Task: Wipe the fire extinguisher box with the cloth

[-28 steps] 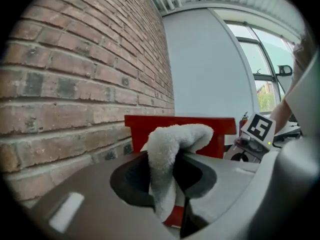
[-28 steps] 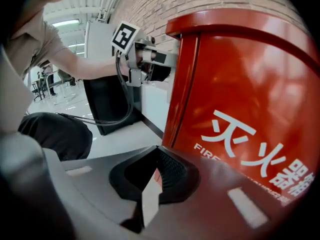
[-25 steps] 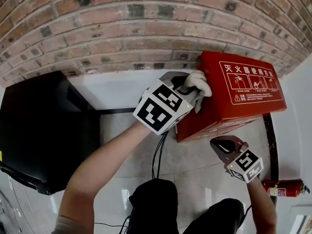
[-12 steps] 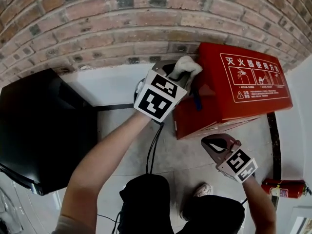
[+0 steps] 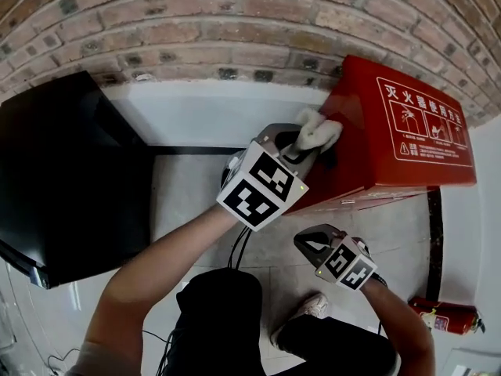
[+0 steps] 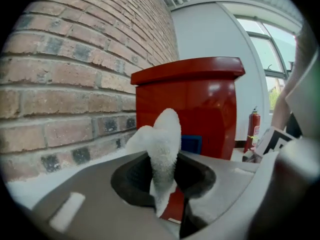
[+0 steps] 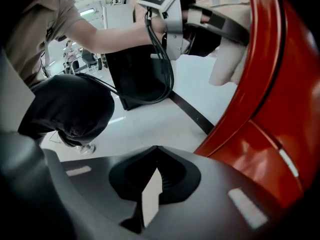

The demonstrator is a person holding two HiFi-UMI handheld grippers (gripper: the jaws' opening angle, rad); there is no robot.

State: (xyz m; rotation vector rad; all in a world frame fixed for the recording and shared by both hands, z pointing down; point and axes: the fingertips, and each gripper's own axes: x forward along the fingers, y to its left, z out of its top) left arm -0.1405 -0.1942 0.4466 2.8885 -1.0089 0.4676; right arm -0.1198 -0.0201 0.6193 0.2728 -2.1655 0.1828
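Left gripper [image 5: 311,142] is clamped tight on the white cloth [image 5: 319,129], and the cloth sits against the left side of the red fire extinguisher box [image 5: 415,143], just under its top edge. The box stands on the floor [image 5: 196,202] at the foot of the brick wall [image 5: 235,22]. Right gripper [image 5: 307,242] has its jaws squeezed together, empty, and hangs low near the box's lower front edge.

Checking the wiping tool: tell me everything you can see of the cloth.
The cloth is white, with a fluffy, towel-like nap, bunched into a wad. The left hand-held gripper is shut on its lower part; the rounded free end sticks out past the jaws. In the head view that end lies against the upper side wall of the red fire extinguisher box.
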